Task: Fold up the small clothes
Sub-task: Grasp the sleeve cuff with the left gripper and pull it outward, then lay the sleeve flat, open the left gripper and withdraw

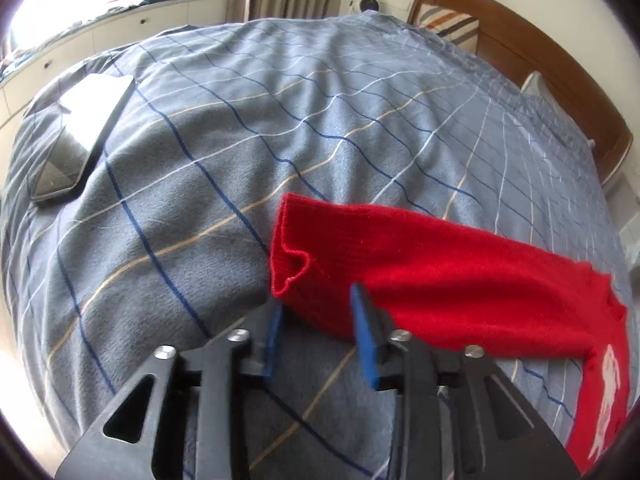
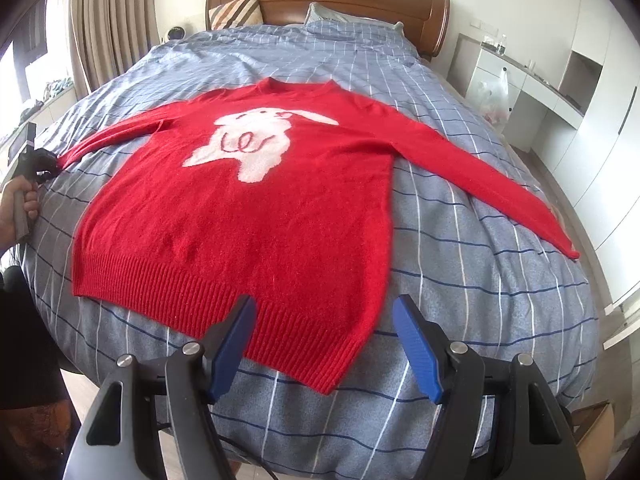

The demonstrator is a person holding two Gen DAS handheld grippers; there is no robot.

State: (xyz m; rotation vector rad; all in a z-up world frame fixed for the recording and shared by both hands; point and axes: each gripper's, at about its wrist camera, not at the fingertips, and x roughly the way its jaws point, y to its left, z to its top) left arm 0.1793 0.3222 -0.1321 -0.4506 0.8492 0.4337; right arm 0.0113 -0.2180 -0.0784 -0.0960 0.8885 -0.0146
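Note:
A red knit sweater (image 2: pixel 248 208) with a white animal picture lies flat, front up, on the bed, both sleeves spread out. My right gripper (image 2: pixel 324 312) is open and empty, hovering just above the ribbed hem near its right corner. My left gripper (image 1: pixel 318 300) is open, its blue pads on either side of the left sleeve's cuff edge (image 1: pixel 304 248); nothing is pinched. In the right wrist view the left gripper (image 2: pixel 48 160) shows at the end of that sleeve, held by a hand.
The bed has a blue-grey checked cover (image 1: pixel 280 120) and a wooden headboard (image 2: pixel 320 0). A dark tablet (image 1: pixel 76 140) lies on the bed far left. Pillows (image 2: pixel 236 12) lie at the head. White cabinets (image 2: pixel 560 100) stand to the right, a curtain (image 2: pixel 100 20) to the left.

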